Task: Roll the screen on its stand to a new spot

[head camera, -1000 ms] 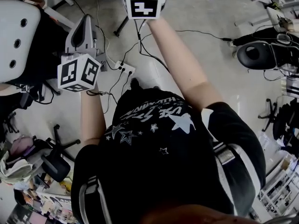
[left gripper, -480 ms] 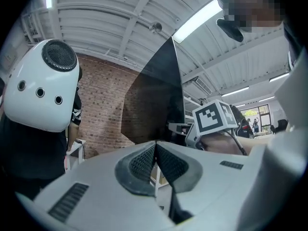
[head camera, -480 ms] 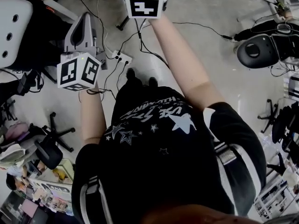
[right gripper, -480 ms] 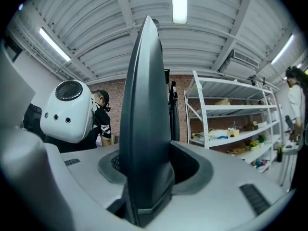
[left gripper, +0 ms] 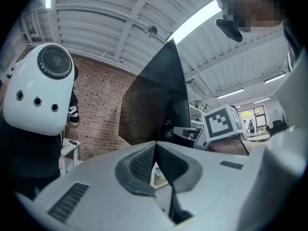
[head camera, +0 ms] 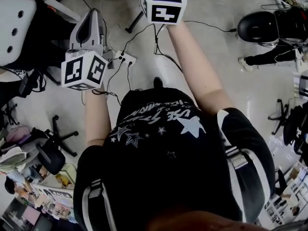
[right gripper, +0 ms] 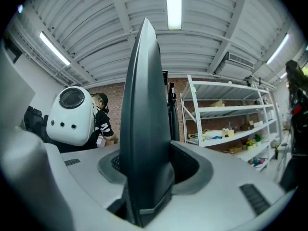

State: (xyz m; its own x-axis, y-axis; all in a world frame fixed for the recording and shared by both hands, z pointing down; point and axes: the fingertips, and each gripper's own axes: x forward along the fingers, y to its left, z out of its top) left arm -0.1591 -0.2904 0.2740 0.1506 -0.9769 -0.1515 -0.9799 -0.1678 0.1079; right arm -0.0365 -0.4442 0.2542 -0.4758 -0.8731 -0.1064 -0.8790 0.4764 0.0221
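Between the jaws of the right gripper (right gripper: 145, 173) stands the screen (right gripper: 144, 100), seen edge-on: a thin dark panel, vert., rising from the jaw throat toward the ceiling lights. Jaws are part-spread and pinch the panel's edge, w/ the pads flush against its two faces.

Left gripper (left gripper: 155, 147): jaws pressed together, tip to tip, holding nothing (ribbed pads meet along one line). It is raised and aimed at the screen's dark face, which fills the mid-frame of the left gripper view. The right gripper shows just beside that panel's lower right side.

Head view: both arms reach fwd over the floor (head camera: 231, 81), grippers apart, right gripper further ahead than left. The screen is ahead of the person, mostly out of frame in this view.

Surroundings:
- White power strip (head camera: 125, 57) w/ several cables lies on the floor, near the person's shoes.
- Office chair (head camera: 53, 155) sits on the floor at the person's left.
- White vented shell (left gripper: 41, 88) (backpack-type, on a person in black) is left of the screen.
- Metal shelving (right gripper: 231, 124) stands against the brick wall (left gripper: 96, 109), bkgd.
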